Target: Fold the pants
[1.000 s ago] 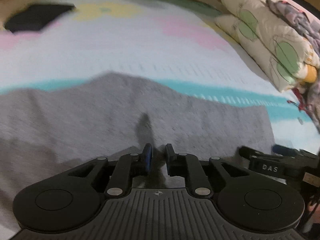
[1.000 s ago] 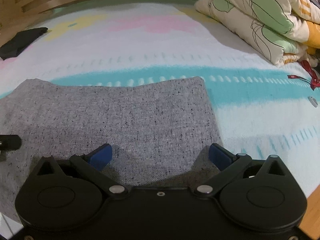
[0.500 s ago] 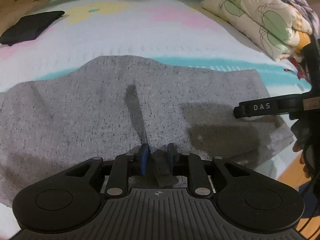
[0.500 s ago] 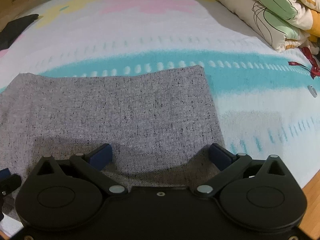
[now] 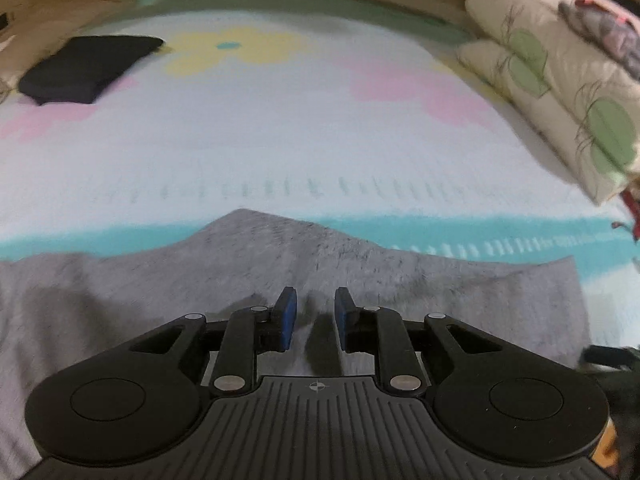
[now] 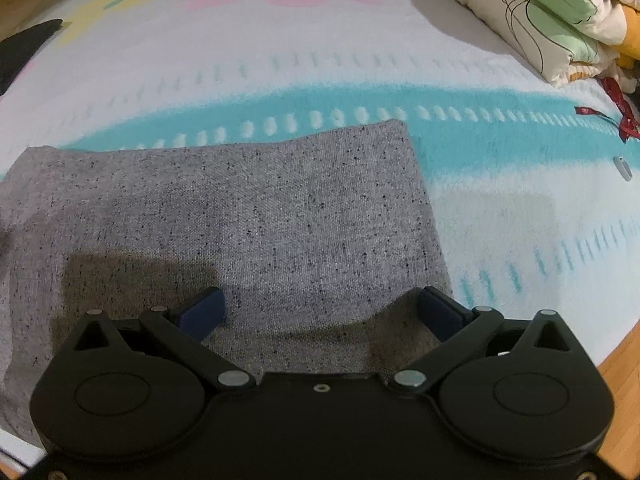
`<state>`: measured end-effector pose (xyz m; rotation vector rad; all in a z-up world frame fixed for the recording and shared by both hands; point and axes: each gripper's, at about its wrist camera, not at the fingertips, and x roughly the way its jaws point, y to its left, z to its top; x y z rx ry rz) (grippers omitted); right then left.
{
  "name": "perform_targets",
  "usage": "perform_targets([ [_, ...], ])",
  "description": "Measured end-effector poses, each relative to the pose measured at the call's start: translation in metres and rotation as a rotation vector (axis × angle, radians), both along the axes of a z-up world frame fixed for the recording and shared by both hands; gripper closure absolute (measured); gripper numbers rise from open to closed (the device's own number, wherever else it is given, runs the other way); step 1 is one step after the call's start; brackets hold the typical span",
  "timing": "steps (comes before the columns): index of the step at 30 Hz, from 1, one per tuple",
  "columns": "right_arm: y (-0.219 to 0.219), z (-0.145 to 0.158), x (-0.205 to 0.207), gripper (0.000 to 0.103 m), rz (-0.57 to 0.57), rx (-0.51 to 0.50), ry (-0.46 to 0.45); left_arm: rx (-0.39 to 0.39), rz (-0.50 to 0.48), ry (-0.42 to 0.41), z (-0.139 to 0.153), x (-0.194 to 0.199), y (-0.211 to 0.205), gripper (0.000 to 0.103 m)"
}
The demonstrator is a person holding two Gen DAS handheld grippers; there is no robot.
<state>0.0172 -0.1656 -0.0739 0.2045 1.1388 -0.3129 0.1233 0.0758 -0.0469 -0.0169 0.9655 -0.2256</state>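
The grey speckled pants (image 6: 256,216) lie spread on the bed; they also show in the left wrist view (image 5: 120,300). My left gripper (image 5: 312,312) is nearly shut, pinching a ridge of the grey fabric that rises in a peak ahead of the blue pads. My right gripper (image 6: 320,312) is wide open, hovering low over the near right part of the pants, near their right edge, holding nothing.
The bed sheet (image 5: 280,140) is white with pink, yellow and teal patches. A folded dark garment (image 5: 84,68) lies far left. Floral pillows (image 5: 560,92) are stacked at the right, also in the right wrist view (image 6: 552,12). The wooden bed edge (image 6: 624,368) is near right.
My left gripper has moved forward with the pinched fabric, and the cloth now peaks higher ahead of it. My right gripper has stayed open and dropped a little closer to the pants.
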Motion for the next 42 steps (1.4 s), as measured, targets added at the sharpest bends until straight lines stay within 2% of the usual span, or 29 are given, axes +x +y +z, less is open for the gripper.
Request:
perform_targets([
  [3,0.002,0.000,-0.001,0.001,-0.002,-0.009,-0.003,0.043,0.040,0.027,-0.019,0.018,-0.008,0.083],
  [5,0.003,0.001,-0.001,0.001,-0.007,-0.011,0.003,0.012,0.066,0.034,-0.028,0.027,-0.006,0.083],
  [6,0.004,0.001,0.000,0.001,-0.010,-0.011,0.007,0.004,0.072,0.008,-0.027,0.030,-0.005,0.083],
  [9,0.003,0.002,0.003,0.001,-0.015,-0.009,0.026,0.017,0.052,0.018,-0.021,0.041,-0.003,0.083],
  [12,0.001,0.004,0.010,0.001,-0.016,0.006,0.065,0.011,0.071,-0.012,-0.004,0.039,0.006,0.083],
  [16,-0.007,0.006,0.019,0.001,-0.007,0.049,0.104,-0.048,0.086,-0.115,0.033,0.012,0.031,0.082],
  [17,-0.008,0.009,0.019,0.001,-0.008,0.050,0.097,-0.059,0.087,-0.126,0.040,0.003,0.038,0.081],
  [19,-0.007,0.015,0.017,0.002,-0.020,0.033,0.067,-0.076,0.102,-0.145,0.052,-0.017,0.053,0.071],
  [22,0.003,0.030,0.014,0.003,-0.007,0.011,0.000,-0.094,0.158,-0.161,0.061,-0.047,0.077,0.070],
  [25,0.020,0.041,0.013,0.003,0.054,0.035,-0.038,-0.124,0.247,-0.152,0.062,-0.071,0.105,0.070],
  [28,0.043,0.043,0.015,0.003,0.129,0.071,-0.033,-0.158,0.333,-0.146,0.063,-0.090,0.133,0.070],
  [31,0.071,0.034,0.023,0.003,0.203,0.104,0.024,-0.205,0.427,-0.158,0.064,-0.109,0.163,0.070],
  [34,0.099,0.017,0.029,0.001,0.275,0.084,0.115,-0.265,0.512,-0.173,0.062,-0.127,0.187,0.069],
  [35,0.102,0.013,0.029,0.001,0.281,0.085,0.121,-0.274,0.539,-0.171,0.061,-0.133,0.193,0.067],
  [37,0.104,0.013,0.029,0.001,0.247,0.082,0.108,-0.293,0.589,-0.173,0.057,-0.144,0.207,0.055],
  [42,0.101,0.010,0.038,0.000,0.203,0.122,0.140,-0.385,0.662,-0.159,0.040,-0.169,0.234,0.054],
])
